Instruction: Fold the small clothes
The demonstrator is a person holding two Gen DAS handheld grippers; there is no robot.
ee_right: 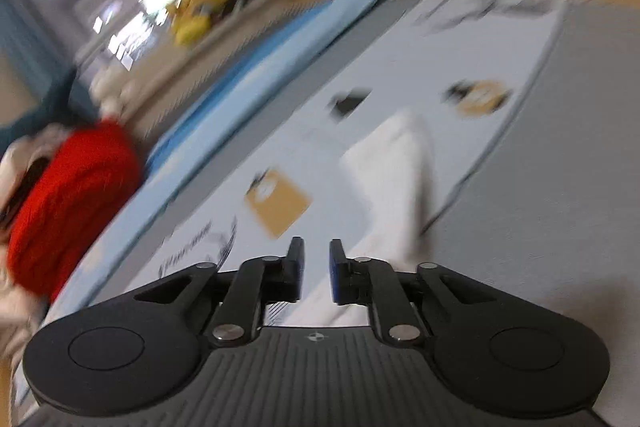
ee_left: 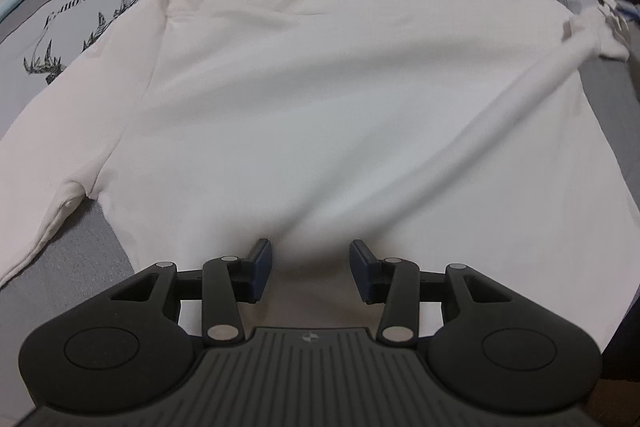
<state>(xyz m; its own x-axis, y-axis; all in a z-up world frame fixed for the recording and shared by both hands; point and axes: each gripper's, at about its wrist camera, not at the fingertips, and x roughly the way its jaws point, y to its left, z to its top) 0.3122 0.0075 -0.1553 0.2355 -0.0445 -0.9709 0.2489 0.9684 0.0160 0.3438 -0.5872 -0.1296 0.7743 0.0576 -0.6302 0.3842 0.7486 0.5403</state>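
Fingers (ee_left: 262,267) both parted, empty — white shirt (ee_left: 320,107) flat | red bundle (ee_right: 72,195) nearby

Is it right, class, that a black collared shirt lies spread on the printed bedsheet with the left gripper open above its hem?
Not quite. The left wrist view shows a white collared shirt, not black. It does lie spread on the printed bedsheet, left gripper open above its hem.

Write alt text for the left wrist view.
A white collared shirt lies spread flat on a printed bedsheet, one sleeve folded across its body. The left gripper hovers over the hem, jaws open and empty.
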